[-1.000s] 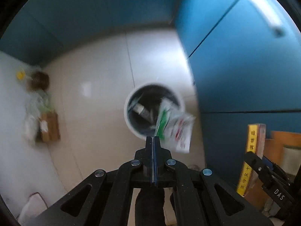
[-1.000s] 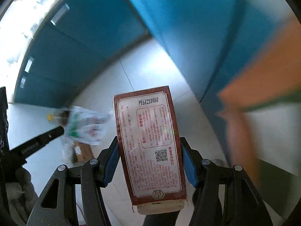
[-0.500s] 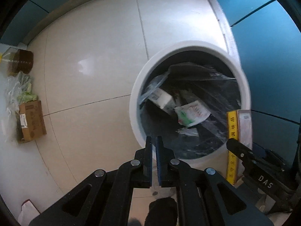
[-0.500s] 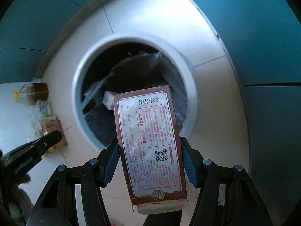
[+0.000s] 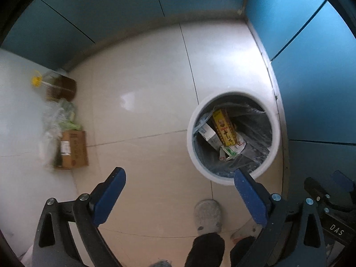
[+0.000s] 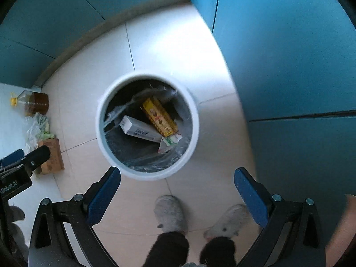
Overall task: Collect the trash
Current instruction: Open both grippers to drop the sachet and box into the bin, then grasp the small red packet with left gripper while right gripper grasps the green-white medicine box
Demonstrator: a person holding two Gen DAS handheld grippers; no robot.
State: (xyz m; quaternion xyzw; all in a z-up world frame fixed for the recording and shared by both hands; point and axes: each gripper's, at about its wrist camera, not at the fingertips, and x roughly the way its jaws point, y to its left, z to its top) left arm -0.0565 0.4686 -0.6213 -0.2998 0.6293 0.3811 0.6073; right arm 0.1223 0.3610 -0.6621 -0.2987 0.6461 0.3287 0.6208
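A white carton (image 6: 140,129) reading "Ducray" is lying in the round white bin (image 6: 193,133) beside a yellow box (image 6: 159,117). The left gripper (image 5: 180,182) and right gripper (image 6: 177,180) are both hanging with fingers spread, gripping nothing.

A yellow box (image 6: 159,116), a white carton (image 6: 139,129) and a crumpled wrapper (image 6: 170,142) lie inside the lined white bin (image 6: 101,133) on the tile floor.

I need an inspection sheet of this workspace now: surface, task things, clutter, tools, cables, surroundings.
Surface: pale tiled floor, glossy.
Job's things: white bin with liner holds yellow box, white carton, crumpled wrapper.
Clutter: oil bottle, plastic bag, cardboard box by the wall.
Tools: left tool open, empty; right tool open, empty.
Cables: nothing seen.
Surroundings: blue cabinets; person's slippers.
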